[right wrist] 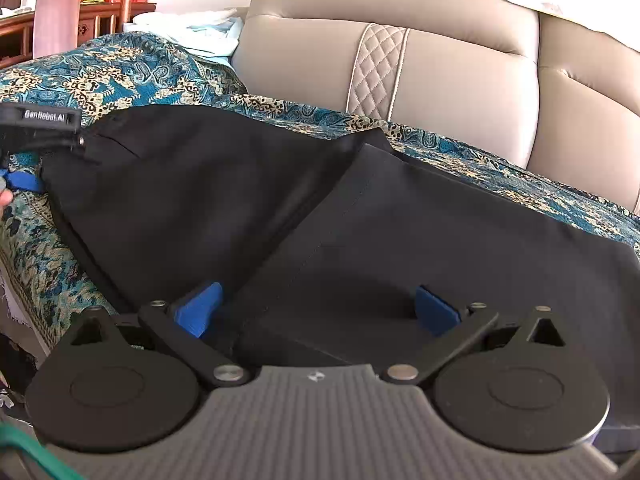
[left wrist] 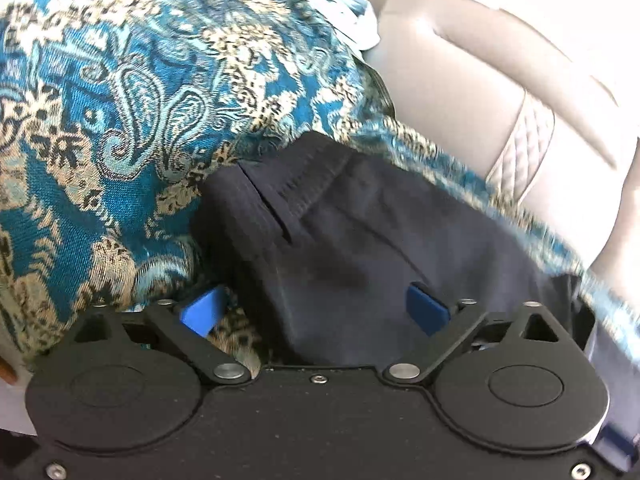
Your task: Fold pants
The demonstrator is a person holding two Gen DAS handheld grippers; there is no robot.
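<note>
**Black pants spread on a patterned sofa cover, both grippers wide apart**

The dark navy-black cotton pants (right wrist: 304, 216) lie flat across a teal, cream and black paisley woven cover (right wrist: 120, 76) that drapes the seat of a beige leather sofa (right wrist: 460, 80) with a quilted diamond strip down its backrest. One layer of the pants is folded over another, its stitched edge running diagonally from the cover's far side down toward the right gripper.

The right gripper (right wrist: 316, 312), with blue fingertip pads (right wrist: 200, 308), stands with its jaws spread wide; the folded fabric lies between them, but nothing is pinched. The left gripper (left wrist: 314, 312) is likewise fully spread, its blue pads (left wrist: 426, 308) on either side of the waistband end of the pants (left wrist: 360, 232) (a pocket slit shows there), gripping nothing. In the right wrist view the left gripper's black body (right wrist: 40, 128) appears at the far left edge of the garment, over the paisley cover.

Behind the sofa's arm, white cloth (right wrist: 200, 28) is piled, with wooden furniture (right wrist: 80, 20) beyond.
</note>
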